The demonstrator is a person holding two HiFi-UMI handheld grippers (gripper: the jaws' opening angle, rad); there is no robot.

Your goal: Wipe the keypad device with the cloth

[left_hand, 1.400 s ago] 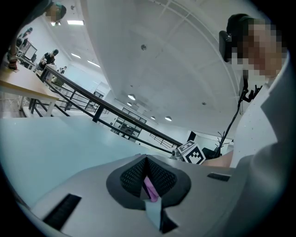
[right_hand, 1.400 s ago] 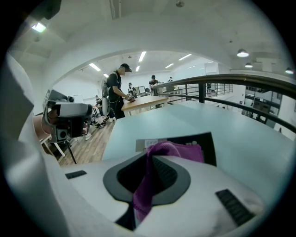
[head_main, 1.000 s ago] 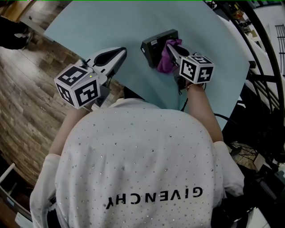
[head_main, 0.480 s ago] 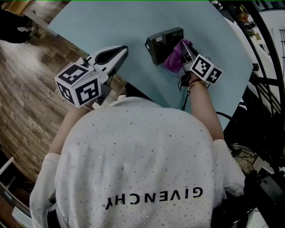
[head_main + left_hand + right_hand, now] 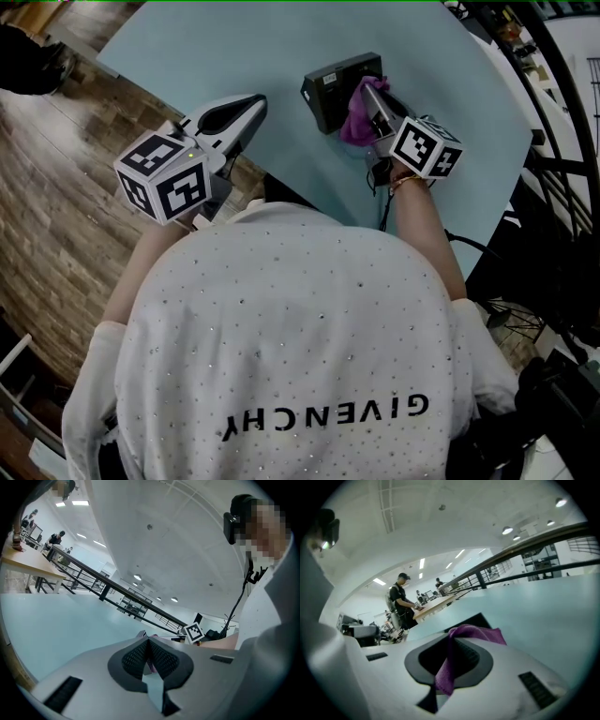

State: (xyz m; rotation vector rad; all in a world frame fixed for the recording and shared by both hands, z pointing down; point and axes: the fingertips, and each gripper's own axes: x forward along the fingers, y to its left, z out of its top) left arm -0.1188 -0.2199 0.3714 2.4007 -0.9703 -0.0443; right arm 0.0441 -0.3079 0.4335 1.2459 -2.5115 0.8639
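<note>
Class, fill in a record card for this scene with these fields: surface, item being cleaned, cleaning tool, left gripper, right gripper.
surface: pale blue table
item being cleaned: black keypad device, lying on the table
cleaning tool: purple cloth, draped against the device's right part
left gripper: jaws together, nothing between them, held apart from the device
right gripper: jaws shut on the cloth, at the device
</note>
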